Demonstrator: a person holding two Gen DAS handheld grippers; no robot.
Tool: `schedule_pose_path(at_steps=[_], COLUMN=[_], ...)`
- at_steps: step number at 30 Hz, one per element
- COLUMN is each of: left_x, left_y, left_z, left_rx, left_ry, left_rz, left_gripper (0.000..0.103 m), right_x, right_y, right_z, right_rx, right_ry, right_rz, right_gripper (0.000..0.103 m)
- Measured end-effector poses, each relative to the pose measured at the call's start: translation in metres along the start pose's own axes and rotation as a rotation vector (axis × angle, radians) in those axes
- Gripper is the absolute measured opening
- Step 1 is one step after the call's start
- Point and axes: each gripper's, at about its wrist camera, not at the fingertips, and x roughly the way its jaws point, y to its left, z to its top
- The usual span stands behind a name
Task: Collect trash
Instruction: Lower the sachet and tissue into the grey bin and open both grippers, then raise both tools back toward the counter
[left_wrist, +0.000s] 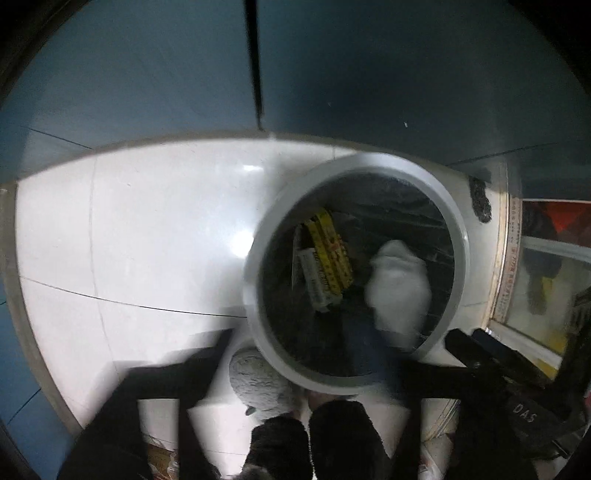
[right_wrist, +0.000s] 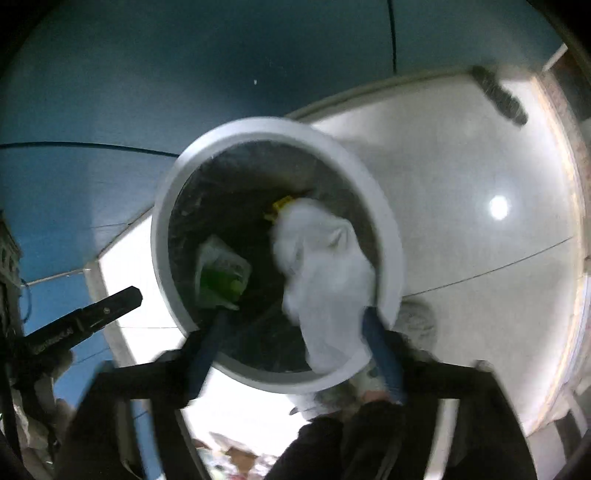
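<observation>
White glossy floor tiles (left_wrist: 147, 229) fill the left wrist view, backed by smooth blue wall panels (left_wrist: 147, 74). Your left gripper (left_wrist: 295, 343) has its fingers spread wide with nothing gripped. Just ahead of them stands the round bin (left_wrist: 255, 258), grey-white rim, black crinkled liner; its near rim sits between the fingers. Inside lie a yellow printed packet (left_wrist: 328, 251) and, right of it, the crumpled white wad of trash (left_wrist: 399, 288). A grey fuzzy slipper (left_wrist: 255, 380) touches the bin's near side between the fingers. A dark bristly strip (left_wrist: 480, 201) lies on the floor beyond the bin, by the wall.

From the right wrist view, your right gripper (right_wrist: 295, 317) also has its blue fingers wide apart over the bin's (right_wrist: 166, 229) near rim. The white wad (right_wrist: 325, 280), soft and blurred, hangs between them, close against the right-side finger and over the bin's mouth; the other finger is clear of it. Ahead of the left-side finger a green-and-white packet (right_wrist: 221, 273) rests in the liner. The left gripper's (right_wrist: 92, 317) black finger juts in well left of the bin.
</observation>
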Motion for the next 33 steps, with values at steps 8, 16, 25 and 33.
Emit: schedule_pose_path(at_steps=[8, 16, 25, 33], left_x=[-0.100, -0.242, -0.393, -0.477], left_y=[0.001, -0.018, -0.030, -0.044], left_z=[-0.032, -0.084, -0.137, -0.174], left_rx=[0.047, 0.048, 0.015, 0.052], left_ry=[-0.100, -0.146, -0.150, -0.205], left_rz=[0.159, 0.166, 0.092, 0.072], left_gripper=[0.102, 0.102, 0.102, 0.102], right_x=[-0.081, -0.233, -0.428, -0.541], right_y=[0.025, 0.073, 0.126, 0.161], right_z=[-0.023, -0.064, -0.120, -0.173], right_rx=[-0.079, -0.144, -0.171, -0.190], right_ry=[-0.076, -0.157, -0.245, -0.305], right_rz=[-0.224, -0.312, -0.314, -0.294], right_gripper=[0.103, 0.103, 0.103, 0.103])
